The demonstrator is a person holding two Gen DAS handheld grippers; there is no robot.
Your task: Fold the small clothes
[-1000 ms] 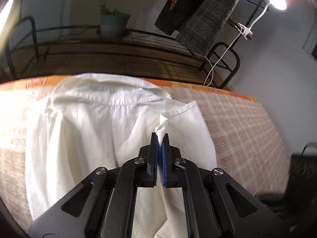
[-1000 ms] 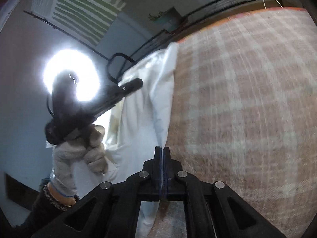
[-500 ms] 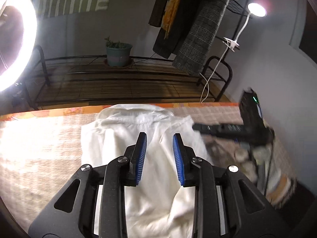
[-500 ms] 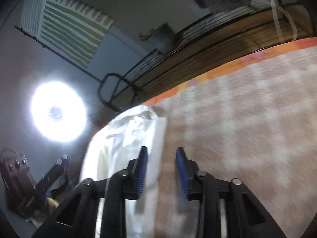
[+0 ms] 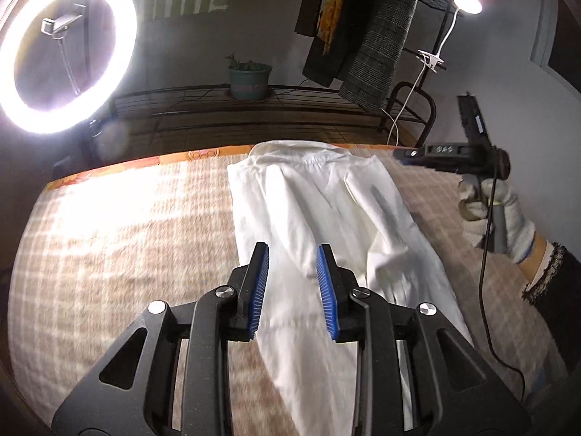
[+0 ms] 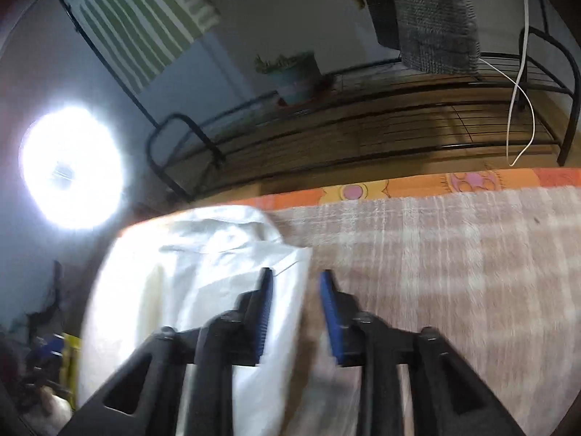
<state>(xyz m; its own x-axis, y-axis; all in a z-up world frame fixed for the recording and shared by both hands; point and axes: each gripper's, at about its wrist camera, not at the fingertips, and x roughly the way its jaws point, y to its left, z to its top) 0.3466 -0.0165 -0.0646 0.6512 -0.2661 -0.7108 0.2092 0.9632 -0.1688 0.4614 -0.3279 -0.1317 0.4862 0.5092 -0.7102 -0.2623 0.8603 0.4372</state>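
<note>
We hold the left gripper (image 5: 292, 283) above the white garment (image 5: 326, 218), blue pads apart and empty. The garment lies folded lengthwise, reaching the bed's (image 5: 109, 236) far edge. Our right gripper (image 6: 295, 309) has just been opening, nothing between its pads.

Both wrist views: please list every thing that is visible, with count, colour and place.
shirt: 1, white, folded lengthwise on the checked cover
checked cover: 1, beige and white, over the bed
patterned sheet: 1, orange, along the far bed edge
ring light: 1, white, lit, far left
clip lamp: 1, white, lit, on the rack
metal rack: 1, black, behind the bed
potted plant: 1, green pot, on the rack
hanging clothes: several, dark and checked, above the rack
left gripper: 1, black with blue pads, open, above the shirt
right gripper: 1, same colours, open, empty
gloved hand: 1, white glove, at right
</note>
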